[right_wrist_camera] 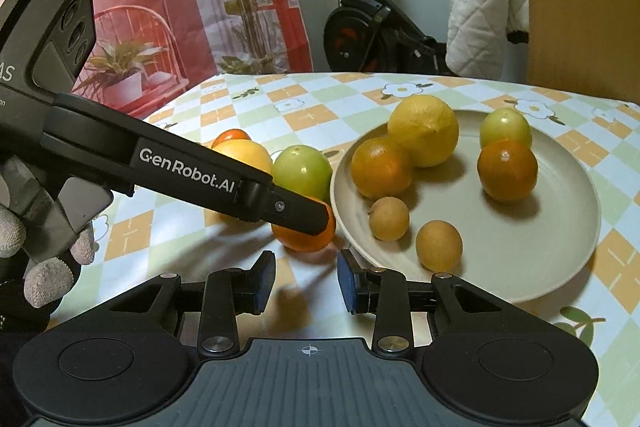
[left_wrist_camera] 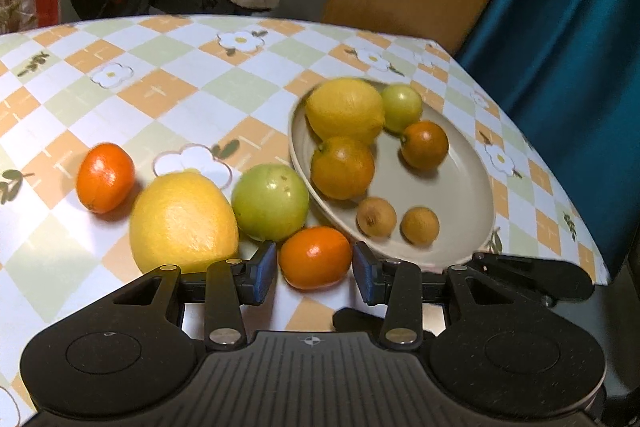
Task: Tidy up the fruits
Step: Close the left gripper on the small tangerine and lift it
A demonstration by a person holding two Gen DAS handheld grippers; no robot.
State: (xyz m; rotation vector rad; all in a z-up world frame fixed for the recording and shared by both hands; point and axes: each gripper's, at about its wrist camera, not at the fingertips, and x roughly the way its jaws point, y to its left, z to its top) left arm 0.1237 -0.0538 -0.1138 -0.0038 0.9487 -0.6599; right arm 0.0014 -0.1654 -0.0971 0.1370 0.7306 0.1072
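The small orange fruit (left_wrist_camera: 315,258) lies on the checked tablecloth (left_wrist_camera: 160,95) just beside the near-left rim of the plate (left_wrist_camera: 460,187), between the blue pads of the left gripper (left_wrist_camera: 315,273). From the left wrist view a thin gap shows on each side of the fruit, so the jaws stand apart around it rather than pressing on it. In the right wrist view the left gripper's finger (right_wrist_camera: 296,211) crosses in front of this fruit.

Just left of the plate sits a green fruit (left_wrist_camera: 270,202), touching or nearly touching the rim. Further left of the plate comes a large lemon (left_wrist_camera: 183,223), then another orange fruit (left_wrist_camera: 105,177), well apart from the plate.

On the plate lie six fruits: a lemon (left_wrist_camera: 345,110) at the far side, a small green fruit (left_wrist_camera: 402,108) beside it, two darker oranges (left_wrist_camera: 342,167) (left_wrist_camera: 424,145) and two small brown fruits (left_wrist_camera: 376,217) (left_wrist_camera: 420,225) (the brown pair nearest the camera).

The right gripper (right_wrist_camera: 306,281) hovers near the plate's near-left rim, jaws parted with nothing between them. A gloved hand (right_wrist_camera: 48,267) holds the left gripper's handle.
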